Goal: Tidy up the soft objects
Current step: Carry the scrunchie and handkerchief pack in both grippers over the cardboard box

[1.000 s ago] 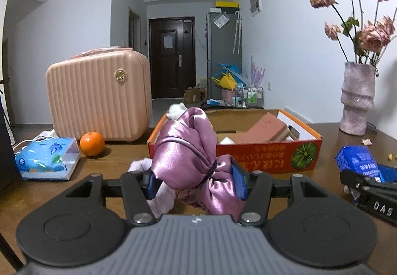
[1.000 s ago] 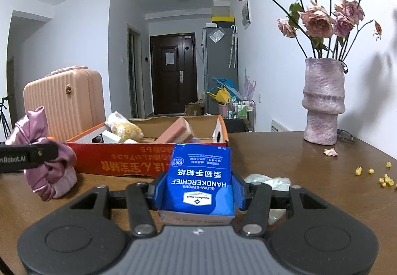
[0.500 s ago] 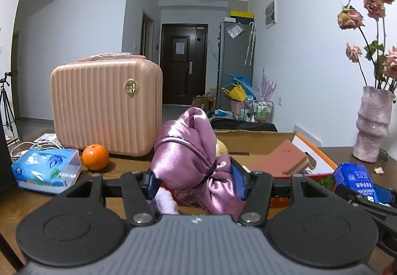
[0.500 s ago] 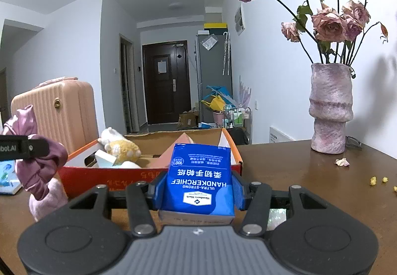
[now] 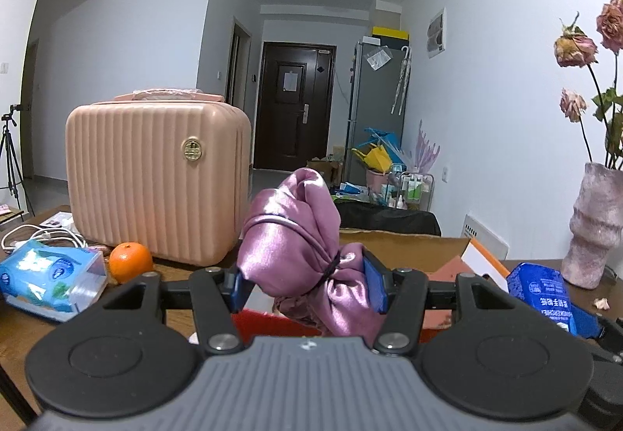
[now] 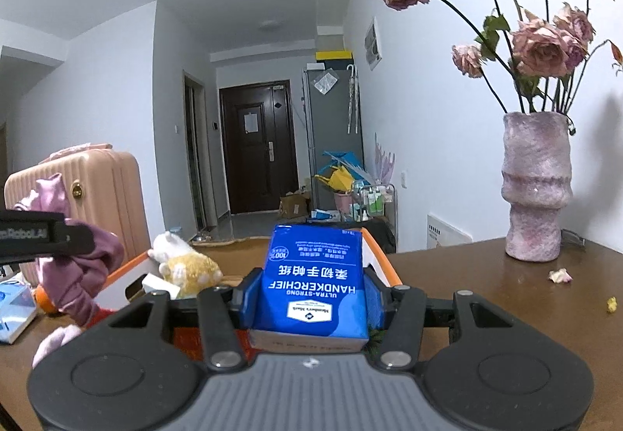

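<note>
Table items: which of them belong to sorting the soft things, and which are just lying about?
In the job:
- purple satin bundle, clamped in the left gripper
- blue handkerchief pack, clamped in the right gripper
- orange cardboard box
- plush toy in the box

Lying about:
- pink case
- orange
- vase

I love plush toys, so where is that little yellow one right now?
In the right wrist view, the yellow plush toy lies inside the orange cardboard box, left of the blue handkerchief pack.

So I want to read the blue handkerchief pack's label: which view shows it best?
The right wrist view: the blue handkerchief pack faces the camera between the right tongs, print upside down. The left wrist view shows it small, angled, at the right edge.
</note>
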`<state>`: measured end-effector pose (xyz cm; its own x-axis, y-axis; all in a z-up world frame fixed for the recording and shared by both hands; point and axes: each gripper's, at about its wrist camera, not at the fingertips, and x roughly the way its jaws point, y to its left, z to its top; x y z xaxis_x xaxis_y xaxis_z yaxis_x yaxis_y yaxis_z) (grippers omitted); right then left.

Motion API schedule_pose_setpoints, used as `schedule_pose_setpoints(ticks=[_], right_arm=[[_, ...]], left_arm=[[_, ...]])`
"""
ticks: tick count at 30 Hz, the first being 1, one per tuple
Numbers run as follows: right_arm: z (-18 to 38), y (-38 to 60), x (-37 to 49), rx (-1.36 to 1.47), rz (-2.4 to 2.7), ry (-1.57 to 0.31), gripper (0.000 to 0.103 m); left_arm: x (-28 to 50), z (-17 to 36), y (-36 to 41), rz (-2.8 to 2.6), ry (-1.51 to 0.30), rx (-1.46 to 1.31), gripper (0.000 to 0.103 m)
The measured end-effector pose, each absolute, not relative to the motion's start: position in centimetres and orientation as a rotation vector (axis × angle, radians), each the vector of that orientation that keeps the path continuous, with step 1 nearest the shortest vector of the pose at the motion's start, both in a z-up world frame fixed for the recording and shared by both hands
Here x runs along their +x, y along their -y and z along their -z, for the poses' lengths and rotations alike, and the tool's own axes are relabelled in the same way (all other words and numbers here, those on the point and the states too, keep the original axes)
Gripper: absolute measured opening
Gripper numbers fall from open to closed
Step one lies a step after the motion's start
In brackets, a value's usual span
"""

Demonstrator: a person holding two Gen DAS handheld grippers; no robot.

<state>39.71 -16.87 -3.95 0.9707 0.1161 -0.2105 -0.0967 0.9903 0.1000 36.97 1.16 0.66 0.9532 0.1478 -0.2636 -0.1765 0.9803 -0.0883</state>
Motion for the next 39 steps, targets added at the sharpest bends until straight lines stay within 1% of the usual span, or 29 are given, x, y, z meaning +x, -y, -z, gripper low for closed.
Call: schedule_pose_setpoints(ticks=[18,39], right_arm=[[2.1,15.3,46.2,0.101,-0.103,-0.152,0.052],[2.2,13.4,52.1,0.068,-0.128,-0.18,0.052]], left_arm=[[43.5,-0.8,-0.9,-0.171,-0.261,-0.143,0.058],[47.6,0.3,-0.7,-0.194,-0.277,-0.117,0.058]])
